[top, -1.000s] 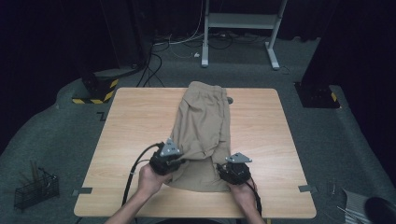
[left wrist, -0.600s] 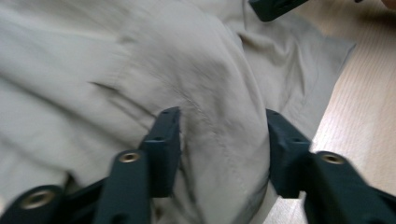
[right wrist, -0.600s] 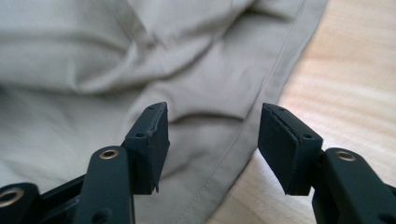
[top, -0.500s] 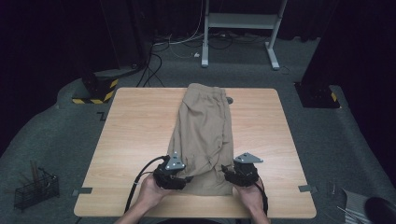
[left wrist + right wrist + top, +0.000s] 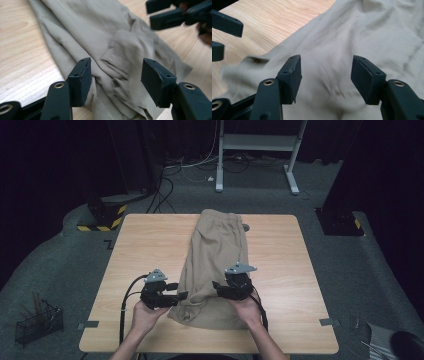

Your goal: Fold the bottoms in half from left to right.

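Wooden table point(image 5: 140, 250): bears one item. Khaki trousers point(image 5: 217, 245): laid lengthwise down the middle, near end rumpled. Left gripper point(image 5: 181, 295): jaws wide, holding nothing, at the cloth's left edge. Right gripper point(image 5: 216, 285): likewise wide, over the fabric. Step, I judge: regrasping the near end; next, close on cloth.
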`<control>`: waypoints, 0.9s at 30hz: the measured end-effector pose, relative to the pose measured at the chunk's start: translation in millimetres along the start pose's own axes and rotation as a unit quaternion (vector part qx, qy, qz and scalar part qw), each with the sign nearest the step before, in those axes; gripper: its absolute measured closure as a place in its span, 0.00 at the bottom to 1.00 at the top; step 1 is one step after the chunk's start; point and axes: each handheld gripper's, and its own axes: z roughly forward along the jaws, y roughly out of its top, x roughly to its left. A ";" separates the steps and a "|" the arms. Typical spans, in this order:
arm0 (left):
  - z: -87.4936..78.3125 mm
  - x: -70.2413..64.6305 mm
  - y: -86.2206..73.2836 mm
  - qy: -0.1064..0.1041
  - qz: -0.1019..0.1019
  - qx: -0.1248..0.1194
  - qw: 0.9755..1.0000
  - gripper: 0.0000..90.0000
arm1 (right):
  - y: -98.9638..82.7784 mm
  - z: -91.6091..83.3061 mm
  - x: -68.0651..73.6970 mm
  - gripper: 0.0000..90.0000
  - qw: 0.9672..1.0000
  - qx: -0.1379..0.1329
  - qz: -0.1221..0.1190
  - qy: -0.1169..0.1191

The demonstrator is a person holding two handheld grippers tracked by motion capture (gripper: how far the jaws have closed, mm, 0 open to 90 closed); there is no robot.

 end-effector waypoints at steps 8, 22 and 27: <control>9.0 2.8 2.8 0.055 0.009 0.032 0.998 0.46 | 10.3 23.0 9.1 0.46 0.999 0.032 -0.011 -0.003; 63.2 7.5 -16.0 0.067 0.002 0.070 0.995 0.64 | -17.5 25.3 11.6 0.96 0.996 0.075 -0.051 0.023; 66.3 11.1 -21.5 0.060 0.004 0.075 0.995 0.76 | -39.9 -1.6 8.5 0.98 0.997 0.053 -0.049 0.028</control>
